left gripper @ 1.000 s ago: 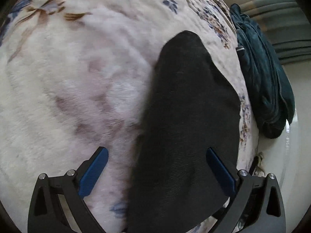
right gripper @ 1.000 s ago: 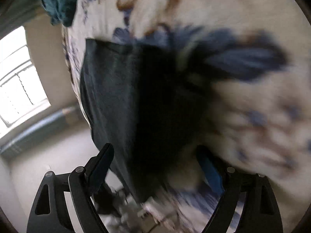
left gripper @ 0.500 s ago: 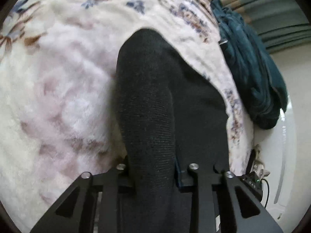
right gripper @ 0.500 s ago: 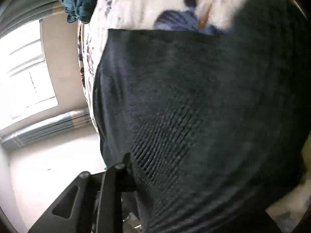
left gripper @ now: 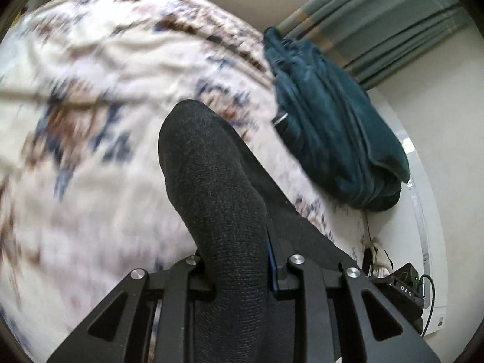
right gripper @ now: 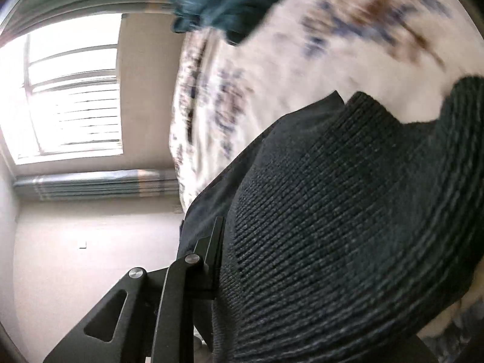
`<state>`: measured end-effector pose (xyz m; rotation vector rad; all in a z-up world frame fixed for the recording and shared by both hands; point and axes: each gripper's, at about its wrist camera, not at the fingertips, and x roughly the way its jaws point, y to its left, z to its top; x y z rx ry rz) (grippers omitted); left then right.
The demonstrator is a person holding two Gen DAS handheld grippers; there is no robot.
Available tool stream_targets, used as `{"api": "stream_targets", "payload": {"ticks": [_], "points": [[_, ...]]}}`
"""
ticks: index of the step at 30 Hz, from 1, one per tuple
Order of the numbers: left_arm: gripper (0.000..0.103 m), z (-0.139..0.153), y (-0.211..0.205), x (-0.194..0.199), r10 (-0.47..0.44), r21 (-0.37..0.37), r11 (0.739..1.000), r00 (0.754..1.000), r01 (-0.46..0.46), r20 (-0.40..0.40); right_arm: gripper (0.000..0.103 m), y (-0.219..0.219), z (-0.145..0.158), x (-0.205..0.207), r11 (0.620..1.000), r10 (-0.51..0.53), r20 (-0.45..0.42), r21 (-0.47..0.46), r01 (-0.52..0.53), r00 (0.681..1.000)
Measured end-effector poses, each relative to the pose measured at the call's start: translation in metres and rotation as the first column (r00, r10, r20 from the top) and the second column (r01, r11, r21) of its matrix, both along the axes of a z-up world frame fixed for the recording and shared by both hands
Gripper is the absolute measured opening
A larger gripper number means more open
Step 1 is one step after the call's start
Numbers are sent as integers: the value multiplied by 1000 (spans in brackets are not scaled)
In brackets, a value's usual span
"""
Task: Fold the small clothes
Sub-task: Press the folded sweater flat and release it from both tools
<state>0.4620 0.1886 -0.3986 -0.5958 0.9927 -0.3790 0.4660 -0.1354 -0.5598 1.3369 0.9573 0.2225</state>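
A black knitted sock (left gripper: 211, 175) runs away from my left gripper (left gripper: 239, 275), which is shut on its near end and holds it above the flowered blanket (left gripper: 90, 121). In the right wrist view the same black sock (right gripper: 348, 211) fills the lower right, its ribbed cuff bunched over my right gripper (right gripper: 260, 260). That gripper is shut on the fabric; only its left finger (right gripper: 208, 248) shows, the other is hidden under the cloth.
A dark teal garment (left gripper: 332, 127) lies heaped at the blanket's right edge, also visible as the teal garment (right gripper: 217, 3) at the top of the right wrist view. Striped curtains (left gripper: 378, 27), a bright window (right gripper: 69, 99), pale walls and a small black device (left gripper: 402, 284) with cables lie beyond the bed.
Both grippers went from wide open over the flat sock to shut on it. Both then rose and rolled, lifting the sock off the blanket.
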Motion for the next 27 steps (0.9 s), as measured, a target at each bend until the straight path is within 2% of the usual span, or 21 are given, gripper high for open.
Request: {"api": "stream_targets", "payload": {"ticks": [3,7,10,12,15,17,20,22,24,25,26,27], "points": [[20,6,-1,49,-35,16,999,999,34,33,22,-5,12,34,1000,-23,45,-15,24,999],[20,-17,-4,118,-66,41,997,997,64,40,22,-4,6,86,997,-47,88,-51,52,995],[20,-59,-7,165,-93,81,992,996,93,2,22,-2,-20,123,994,-67,104,-74,75,992],[20,-99,-5,182,-106,105,988,991,114,-78,22,8,-49,141,992,-83,80,-84,90,993],[21,-132,-2,177,-124,139,980,983,143,-137,22,6,-93,143,993,-97,-6,-71,97,995],[22,-138,4,166,-118,109,985,984,133,-135,23,2,-108,129,994,-97,-42,-61,94,994],[26,-138,9,157,-101,81,990,983,115,-156,29,-5,-118,113,994,-101,-100,-54,96,990],[31,-135,10,155,-89,92,990,982,106,-168,35,-11,-118,101,993,-105,-132,-61,98,986],[38,-131,11,145,-63,132,987,982,87,-179,36,-15,-113,86,993,-77,-169,-105,59,983],[39,-130,11,138,-54,144,986,982,81,-181,42,-15,-110,83,990,-61,-172,-134,38,983],[39,-129,12,139,-48,151,986,982,76,-182,48,-14,-104,80,983,-48,-187,-184,13,981],[39,-125,11,132,-39,166,984,983,69,-179,48,-15,-97,77,965,-43,-218,-261,-16,975]]}}
